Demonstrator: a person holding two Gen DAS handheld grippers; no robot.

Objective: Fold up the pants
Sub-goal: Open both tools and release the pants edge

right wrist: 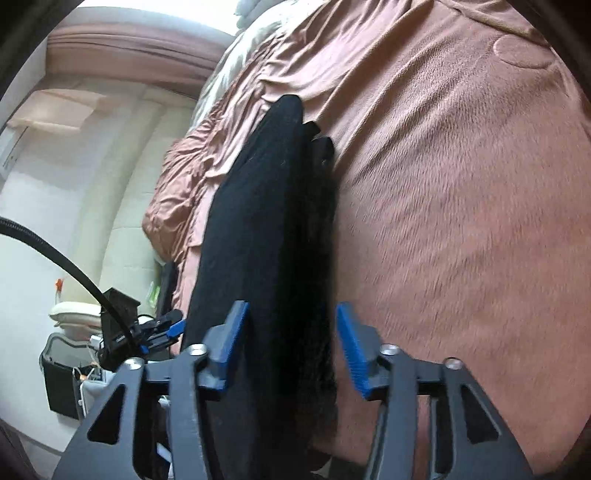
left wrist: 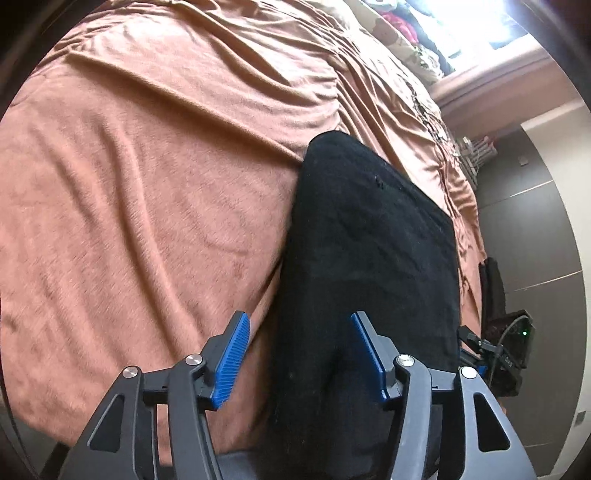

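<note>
Black pants (left wrist: 369, 229) lie folded into a long strip on a salmon-brown blanket (left wrist: 147, 184), near the bed's edge. My left gripper (left wrist: 299, 315) hovers over their near end, open; the cloth's left edge runs between its blue pads (left wrist: 231, 362), which stand apart from it. In the right wrist view the same pants (right wrist: 266, 206) stretch away in stacked layers. My right gripper (right wrist: 291, 306) is open over that end, with the cloth between its pads (right wrist: 354, 350) and not pinched. Each view shows the other gripper small at the bed's edge (left wrist: 476, 343) (right wrist: 166, 328).
The blanket (right wrist: 461, 184) is rumpled toward the bed's edge. Beside the bed stand a dark box with a cable (left wrist: 509, 350) and a black bin (right wrist: 62, 376). A black hose (right wrist: 55, 254) crosses the right wrist view. Clothes (left wrist: 402, 26) pile up by the bright window.
</note>
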